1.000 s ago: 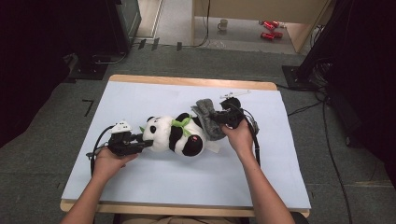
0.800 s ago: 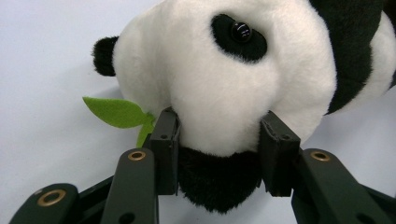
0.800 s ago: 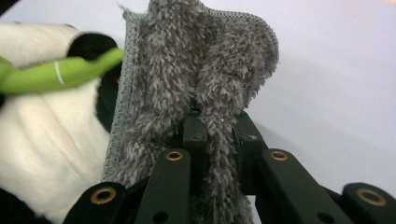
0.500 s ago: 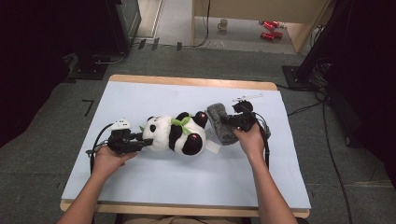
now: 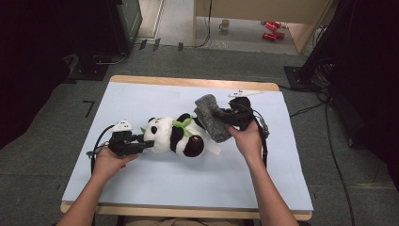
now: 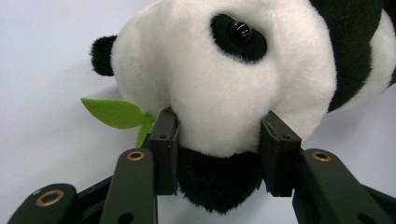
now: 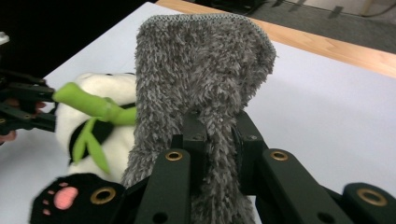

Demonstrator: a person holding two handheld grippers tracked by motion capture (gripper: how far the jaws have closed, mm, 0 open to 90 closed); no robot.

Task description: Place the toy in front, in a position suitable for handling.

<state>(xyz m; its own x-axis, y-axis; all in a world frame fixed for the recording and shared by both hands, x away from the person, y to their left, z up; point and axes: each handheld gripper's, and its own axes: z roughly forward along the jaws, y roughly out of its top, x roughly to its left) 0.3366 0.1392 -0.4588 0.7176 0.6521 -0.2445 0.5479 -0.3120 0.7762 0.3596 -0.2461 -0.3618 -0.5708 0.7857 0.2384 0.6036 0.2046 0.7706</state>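
Note:
A black-and-white plush panda (image 5: pixel 176 136) lies on its side on the pale blue table (image 5: pixel 188 179), a green felt leaf (image 5: pixel 182 123) at its neck. My left gripper (image 5: pixel 141 142) is shut on the panda's head, and in the left gripper view its pads (image 6: pixel 166 149) press into the white muzzle (image 6: pixel 219 107). My right gripper (image 5: pixel 226 117) is shut on a fuzzy grey sock (image 5: pixel 211 117), held lifted above the panda's hind end. In the right gripper view the grey sock (image 7: pixel 205 74) stands up between the jaws, with the panda (image 7: pixel 100 116) and a pink-padded paw (image 7: pixel 60 198) behind it.
A wooden edge (image 5: pixel 188 82) borders the table's far side. A small white object (image 5: pixel 244 92) lies near the far right of the table. Cables (image 5: pixel 329 141) trail on the grey carpet to the right. A mug (image 5: pixel 225 24) and red items (image 5: pixel 270 29) sit on the floor beyond.
My right gripper has risen with the grey sock, which now stands higher and more upright above the panda. The left gripper and the panda have stayed in place.

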